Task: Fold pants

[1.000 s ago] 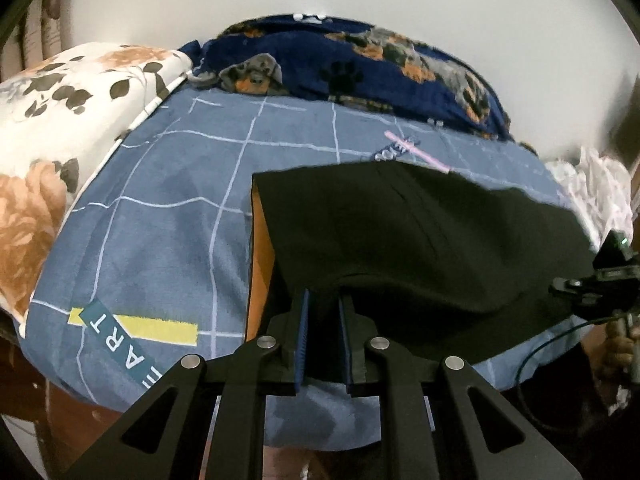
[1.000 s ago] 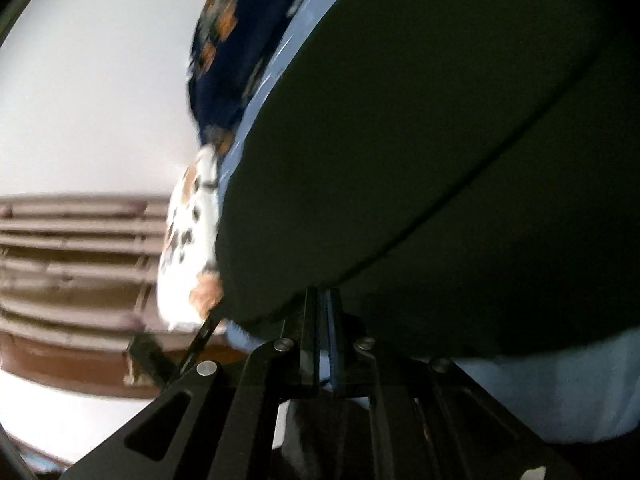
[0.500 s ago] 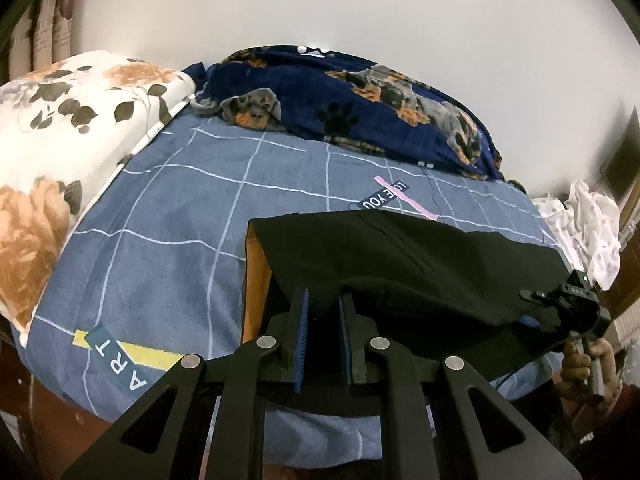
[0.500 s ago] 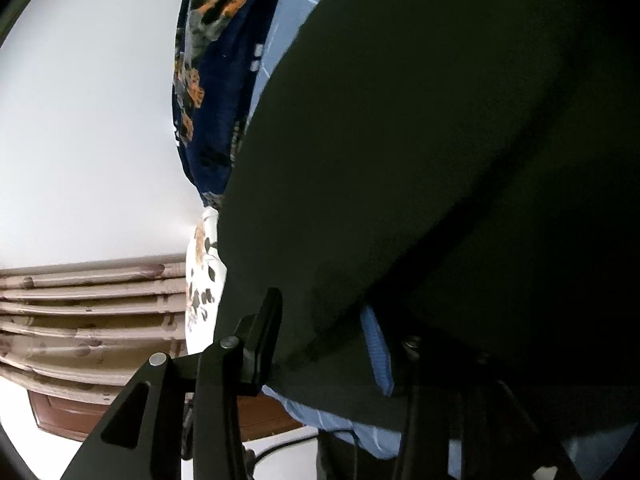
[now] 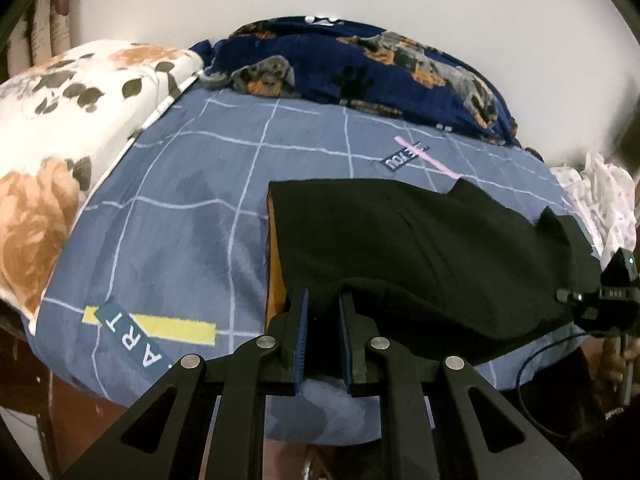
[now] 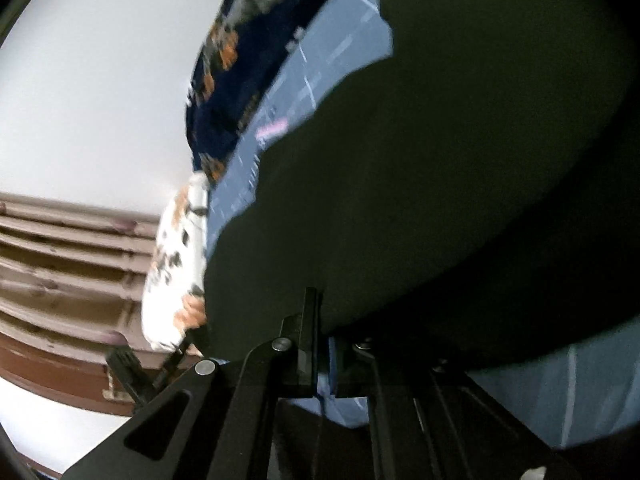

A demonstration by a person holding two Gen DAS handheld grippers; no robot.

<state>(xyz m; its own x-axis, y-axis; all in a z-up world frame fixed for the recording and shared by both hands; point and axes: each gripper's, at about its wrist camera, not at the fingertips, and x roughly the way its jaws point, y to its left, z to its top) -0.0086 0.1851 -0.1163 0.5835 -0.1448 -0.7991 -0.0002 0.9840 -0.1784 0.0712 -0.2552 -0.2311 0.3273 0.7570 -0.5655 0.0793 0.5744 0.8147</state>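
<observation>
We are pinching the black pants (image 5: pixel 420 248) in both the left gripper (image 5: pixel 323 320) and right gripper (image 6: pixel 325 344), risking an uneven pull skewing the fold.

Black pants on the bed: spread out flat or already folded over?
Folded, at least partly. The black pants lie doubled on the blue checked bedcover, an orange inner layer showing along the left edge, near edge lifted in the left gripper.

Lower left of the left wrist view: "ART" in white on a dark blue label (image 5: pixel 122 334), printed on the bedsheet (image 5: pixel 192 200).
Upper centre: a smaller label (image 5: pixel 405 157), upside down, unreadable.
Right wrist view: nothing legible.
</observation>
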